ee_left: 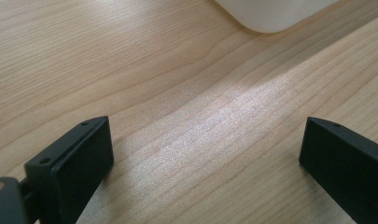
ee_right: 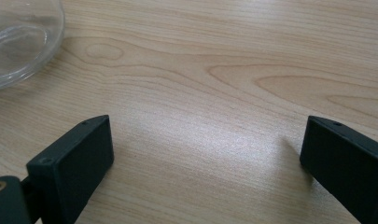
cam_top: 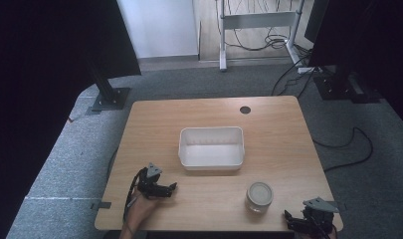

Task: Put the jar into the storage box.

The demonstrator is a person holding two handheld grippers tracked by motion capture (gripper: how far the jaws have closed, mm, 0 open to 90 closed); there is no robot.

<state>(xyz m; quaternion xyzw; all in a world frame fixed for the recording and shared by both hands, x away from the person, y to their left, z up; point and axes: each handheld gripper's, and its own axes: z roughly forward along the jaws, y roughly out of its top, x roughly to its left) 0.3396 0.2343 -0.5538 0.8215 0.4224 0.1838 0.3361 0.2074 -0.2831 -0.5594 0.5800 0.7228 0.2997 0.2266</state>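
Nearby, jar [cam_top: 259,196] stands by desk's [cam_top: 268,119] near edge, just left of right gripper [cam_top: 292,220], apart; its jaws spread, empty; left gripper [cam_top: 170,188] likewise spread, before tub [cam_top: 211,147].

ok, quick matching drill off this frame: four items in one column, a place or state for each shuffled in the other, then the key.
Things:
1. white bin
2. glass jar
3. left gripper
4. round hole in the table

Places or states:
A. near the far edge of the table, beyond everything else
B. open over bare wood at the near left
C. mid-table, nothing inside
D. standing at the near right, close to the right gripper

Pairs: 1-C, 2-D, 3-B, 4-A
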